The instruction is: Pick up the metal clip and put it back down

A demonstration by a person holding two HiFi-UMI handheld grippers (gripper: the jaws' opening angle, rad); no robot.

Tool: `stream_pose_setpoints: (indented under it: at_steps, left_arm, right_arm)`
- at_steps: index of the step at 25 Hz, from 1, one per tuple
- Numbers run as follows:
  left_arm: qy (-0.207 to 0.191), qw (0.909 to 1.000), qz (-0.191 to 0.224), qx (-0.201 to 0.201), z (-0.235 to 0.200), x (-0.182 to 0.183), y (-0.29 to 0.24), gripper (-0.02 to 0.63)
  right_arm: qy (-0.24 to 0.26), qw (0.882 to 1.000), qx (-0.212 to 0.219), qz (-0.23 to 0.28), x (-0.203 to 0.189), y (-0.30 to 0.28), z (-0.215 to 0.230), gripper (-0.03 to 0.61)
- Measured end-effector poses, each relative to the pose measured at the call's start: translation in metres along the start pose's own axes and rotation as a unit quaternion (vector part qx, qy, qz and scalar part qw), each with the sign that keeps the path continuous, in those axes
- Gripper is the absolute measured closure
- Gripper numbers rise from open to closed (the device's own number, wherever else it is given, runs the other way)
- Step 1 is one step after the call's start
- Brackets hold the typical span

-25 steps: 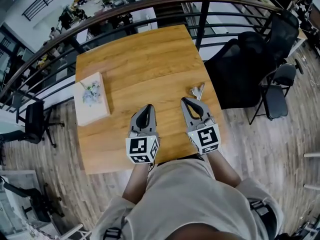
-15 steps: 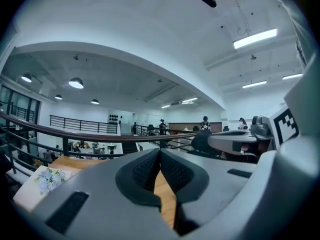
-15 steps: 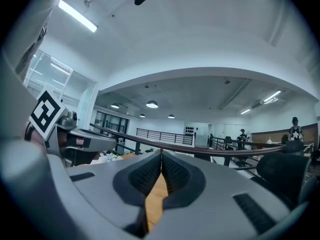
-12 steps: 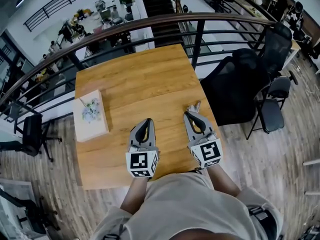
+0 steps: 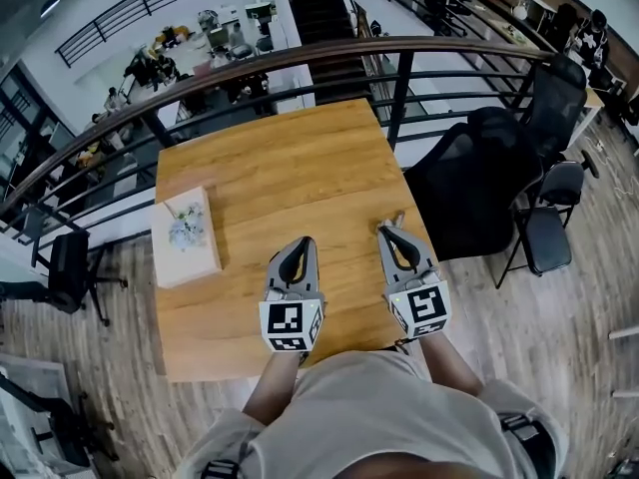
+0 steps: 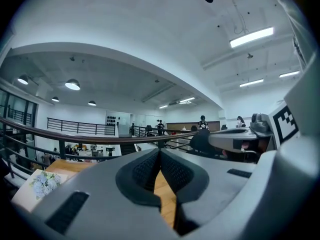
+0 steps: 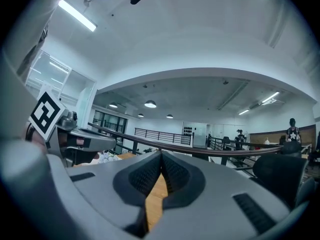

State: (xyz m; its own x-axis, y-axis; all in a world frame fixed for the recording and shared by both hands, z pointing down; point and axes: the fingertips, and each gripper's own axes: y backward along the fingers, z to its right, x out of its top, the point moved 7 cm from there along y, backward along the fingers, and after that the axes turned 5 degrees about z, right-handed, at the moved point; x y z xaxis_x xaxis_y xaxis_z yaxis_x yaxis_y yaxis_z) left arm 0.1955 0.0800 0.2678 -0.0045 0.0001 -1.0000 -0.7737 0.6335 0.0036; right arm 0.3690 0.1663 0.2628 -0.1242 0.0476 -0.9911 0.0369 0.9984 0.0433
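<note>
Down in the lower middle of the head view, the left gripper (image 5: 300, 243) and the right gripper (image 5: 388, 230) are held side by side over the near part of the wooden table (image 5: 280, 158), both pointing towards the top of the frame. Each carries its marker cube at the back, close to the person's light shirt (image 5: 369, 417).

The left gripper view shows the left gripper (image 6: 159, 152) clenched, its ribbed pads meeting at the tips with nothing between them; only a sliver of table wood shows below the pads. The right gripper view shows the same of the right gripper (image 7: 161, 153): jaws pressed together and empty.

The metal clip (image 5: 397, 219) lies on the table just past the right gripper's tip, near the table's right edge. Only a small grey part of it shows, and whether the tip touches it cannot be told.

At the left of the table lies a pale box with a flower print (image 5: 185, 236), well apart from both grippers; it also shows at the lower left of the left gripper view. A dark curved railing (image 5: 300, 58) runs beyond the table's far edge. Black chairs (image 5: 469, 178) stand at the right.
</note>
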Motion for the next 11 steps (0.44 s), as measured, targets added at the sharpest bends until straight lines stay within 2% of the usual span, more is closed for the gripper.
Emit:
stream_pose_setpoints:
  at_steps: [11]
  left_arm:
    - [0.005,1.0000,-0.007,0.001,0.0002,-0.0033,0.0002,0.589]
  right_arm:
    - [-0.005,1.000,0.001,-0.005,-0.0025,-0.0006,0.0011,0.552]
